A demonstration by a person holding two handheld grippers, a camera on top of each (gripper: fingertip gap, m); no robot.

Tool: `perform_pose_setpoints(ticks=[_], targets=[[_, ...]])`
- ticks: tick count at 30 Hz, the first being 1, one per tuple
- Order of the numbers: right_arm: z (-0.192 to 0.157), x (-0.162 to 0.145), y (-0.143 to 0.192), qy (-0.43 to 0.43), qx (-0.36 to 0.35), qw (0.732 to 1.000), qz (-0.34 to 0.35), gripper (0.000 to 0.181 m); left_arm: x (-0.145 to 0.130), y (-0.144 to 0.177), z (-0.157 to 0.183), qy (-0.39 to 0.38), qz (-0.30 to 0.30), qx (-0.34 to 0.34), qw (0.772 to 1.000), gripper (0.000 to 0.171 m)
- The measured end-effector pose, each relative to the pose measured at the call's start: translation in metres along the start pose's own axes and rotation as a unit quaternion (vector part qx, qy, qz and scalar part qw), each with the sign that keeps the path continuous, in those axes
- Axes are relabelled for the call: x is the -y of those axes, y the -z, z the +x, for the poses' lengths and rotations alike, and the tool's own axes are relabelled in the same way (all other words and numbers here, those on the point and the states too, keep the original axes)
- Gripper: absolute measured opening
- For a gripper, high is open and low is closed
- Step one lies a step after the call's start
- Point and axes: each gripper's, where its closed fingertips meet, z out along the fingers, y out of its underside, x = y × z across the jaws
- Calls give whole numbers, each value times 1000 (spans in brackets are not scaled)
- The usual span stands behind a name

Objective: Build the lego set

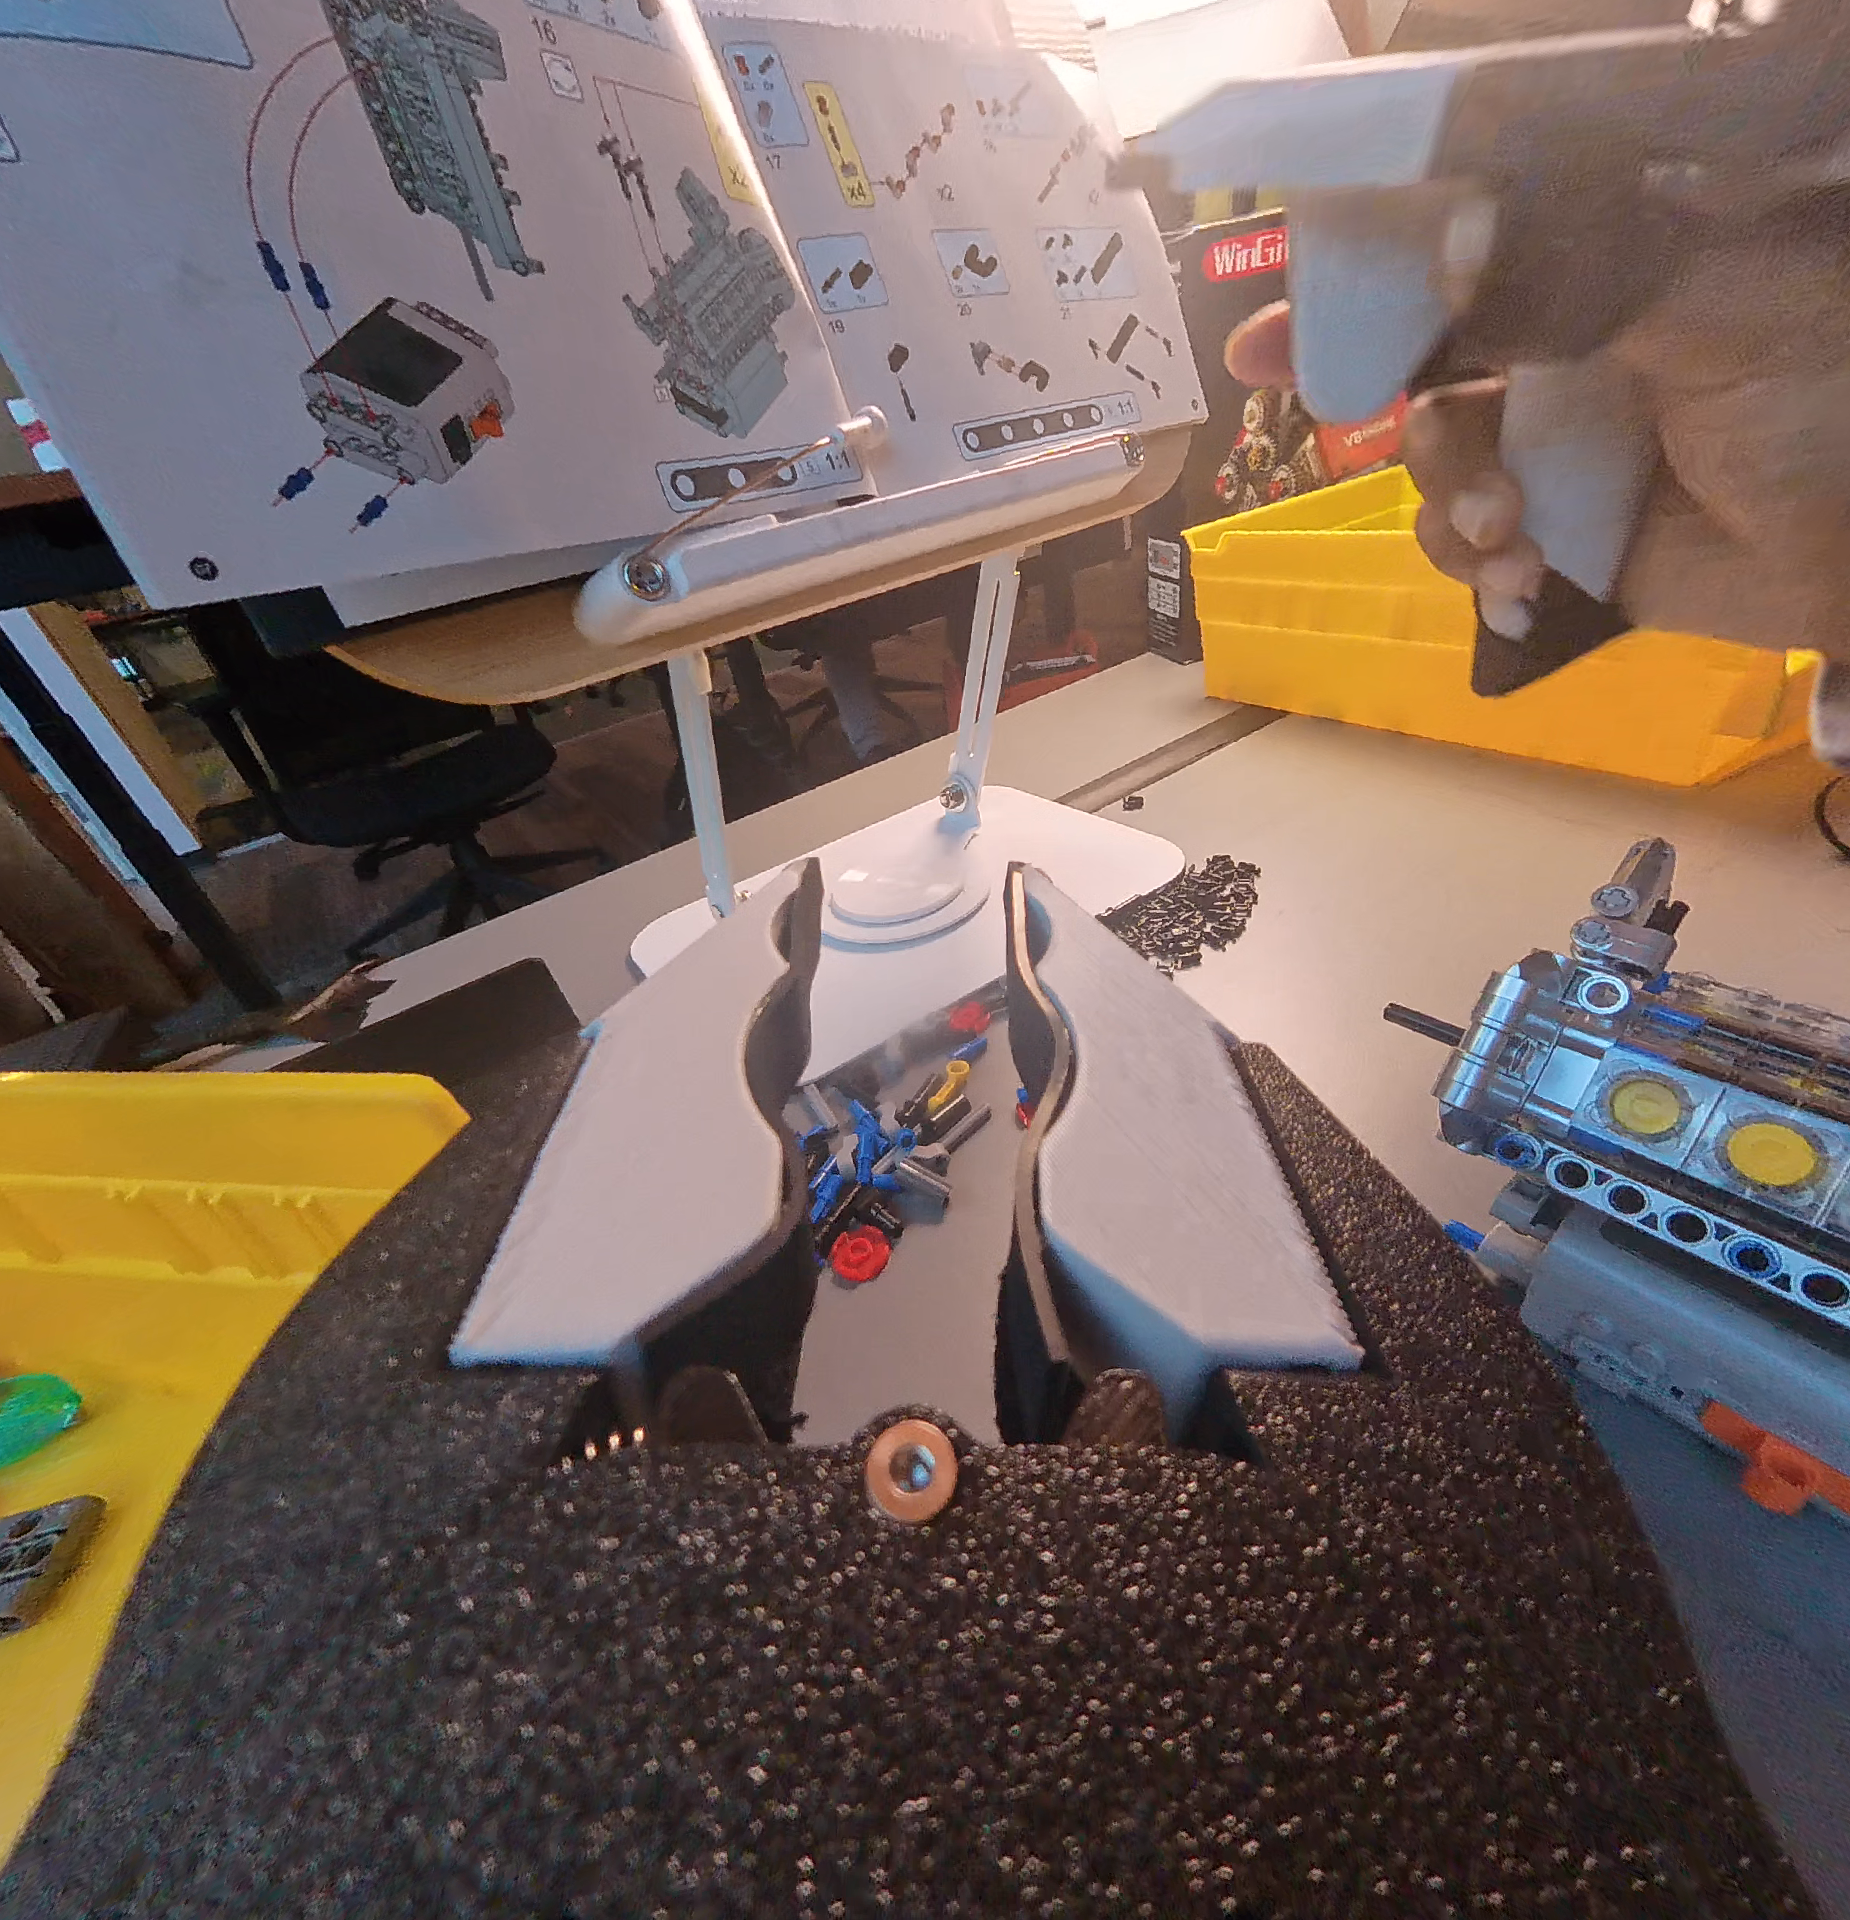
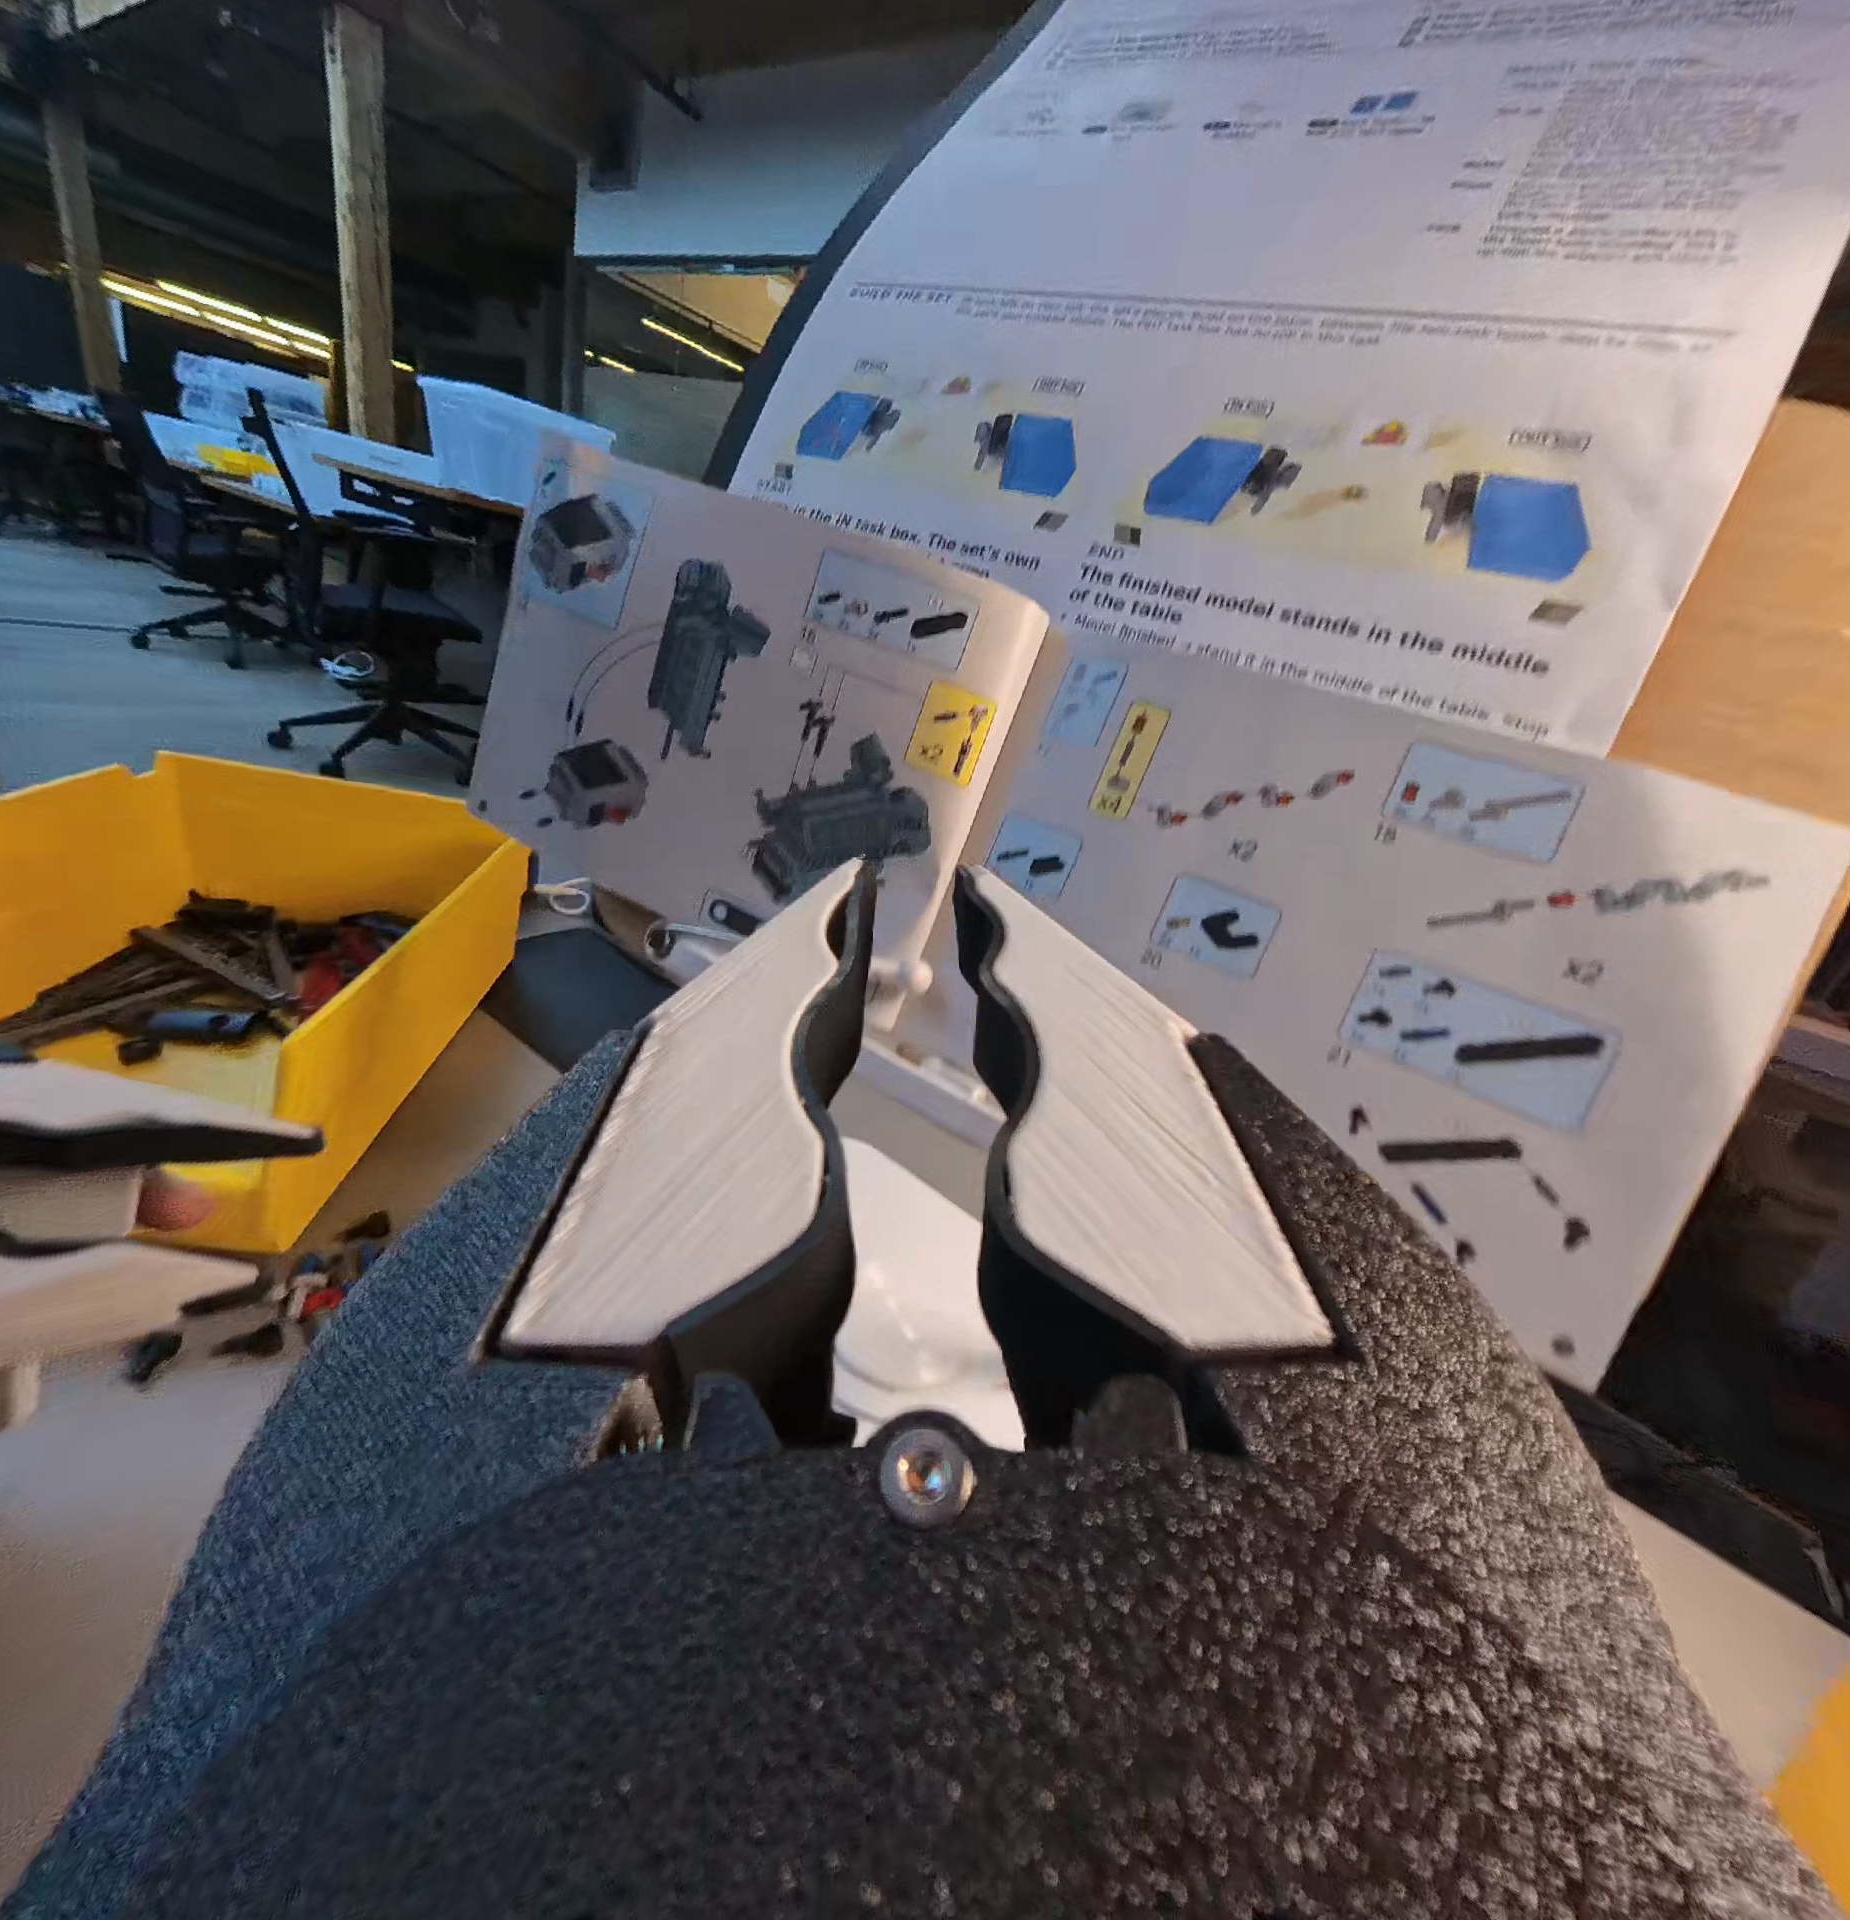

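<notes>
Both pairs of jaws stand apart with nothing between them: my left gripper spread wide, my right gripper open more narrowly. The left one hangs low over the table, its fingers framing a small heap of loose pieces, blue, black, grey and red, lying just in front of the white base of the book stand. The stand carries an open instruction booklet, tilted back. Beside the base, to the right, I see a scatter of small black pins. Further right lies a partly built grey model with yellow discs along its top. A yellow bin sits at my left, another yellow bin behind on the right.

My right gripper is raised, pointing at the lower edge of the booklet, near it; whether it touches I cannot tell. A large printed sheet stands behind the booklet. To its left a yellow bin of black parts rests on the table.
</notes>
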Motion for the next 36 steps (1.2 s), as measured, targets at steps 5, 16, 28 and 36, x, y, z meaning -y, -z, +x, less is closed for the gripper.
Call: perform_pose_setpoints(ticks=[5,16,28,36], targets=[[18,17,-58,45,-10,998,-34,12,1,1,-4,1,-3,5,1000,32],[39,3,-87,55,-47,995,-73,2,-3,1,-22,32,-11,27,999,31],[38,12,-87,59,-38,995,-67,0,-4,8,-48,40,-18,88,995,28],[-11,17,-24,46,45,997,-47,5,12,23,-75,44,2,130,990,29]])
